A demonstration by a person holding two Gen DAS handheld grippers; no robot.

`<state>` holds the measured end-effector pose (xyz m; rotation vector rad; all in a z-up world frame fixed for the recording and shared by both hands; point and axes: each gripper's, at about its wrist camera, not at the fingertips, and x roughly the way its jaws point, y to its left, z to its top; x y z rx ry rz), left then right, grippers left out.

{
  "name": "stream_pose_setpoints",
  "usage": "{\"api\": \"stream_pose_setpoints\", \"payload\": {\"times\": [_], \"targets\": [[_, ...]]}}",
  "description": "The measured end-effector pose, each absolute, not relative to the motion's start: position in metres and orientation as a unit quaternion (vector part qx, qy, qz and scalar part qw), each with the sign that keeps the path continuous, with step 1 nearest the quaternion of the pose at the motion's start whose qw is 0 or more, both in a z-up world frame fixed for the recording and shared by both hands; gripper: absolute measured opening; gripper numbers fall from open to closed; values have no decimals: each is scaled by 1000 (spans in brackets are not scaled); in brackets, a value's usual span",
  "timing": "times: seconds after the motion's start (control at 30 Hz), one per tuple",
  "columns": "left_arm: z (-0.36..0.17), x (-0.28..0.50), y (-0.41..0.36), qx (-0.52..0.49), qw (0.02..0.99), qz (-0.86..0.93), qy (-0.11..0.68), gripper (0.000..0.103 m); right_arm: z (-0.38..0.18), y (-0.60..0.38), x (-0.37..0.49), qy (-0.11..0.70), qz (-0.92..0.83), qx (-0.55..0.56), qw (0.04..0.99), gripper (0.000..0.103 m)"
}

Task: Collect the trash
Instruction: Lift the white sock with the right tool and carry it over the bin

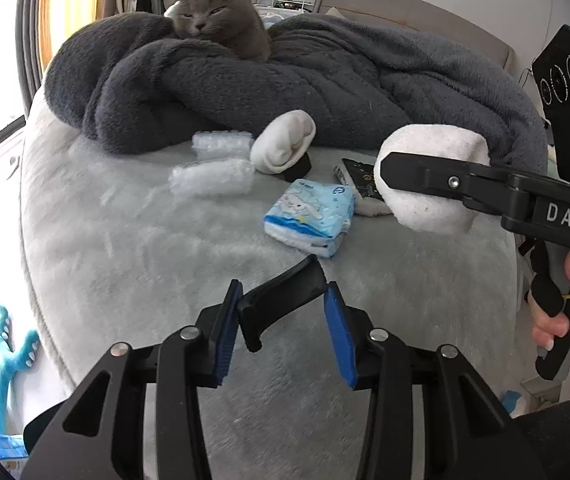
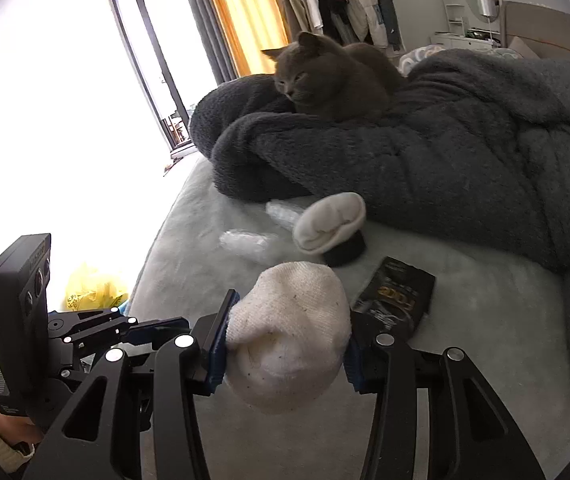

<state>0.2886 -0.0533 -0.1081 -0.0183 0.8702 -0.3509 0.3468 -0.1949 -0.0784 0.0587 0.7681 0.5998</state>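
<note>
Both grippers loaded above the bed (image 1: 125, 240).

Left gripper (image 1: 283, 316): jaws closed on a black plastic piece (image 1: 281, 296), nearer than the tissue pack (image 1: 311, 216). Right gripper (image 2: 285, 332): jaws clamped on a white sock (image 2: 289, 332), right of that pack. Beyond the pack: second sock (image 1: 285, 144), bubble wrap rolls (image 1: 213, 176), black packet (image 1: 359, 180), grey blanket (image 1: 365, 80), cat (image 1: 221, 16).

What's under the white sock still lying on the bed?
The white sock lies over a black round object, whose lower end pokes out. The rest is covered, so I cannot tell what it is.
</note>
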Motion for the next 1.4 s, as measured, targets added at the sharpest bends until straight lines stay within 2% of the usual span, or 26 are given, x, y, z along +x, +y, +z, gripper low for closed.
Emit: {"api": "stream_pose_setpoints", "payload": {"times": [0.9,1.4], "targets": [[-107,261,67,-46,888,-120,442,44,-68,-62,350,367,361,12,857,47],[-125,231,131,-51,880,-86,465,44,-77,17,340,375,407,-10,833,47]]}}
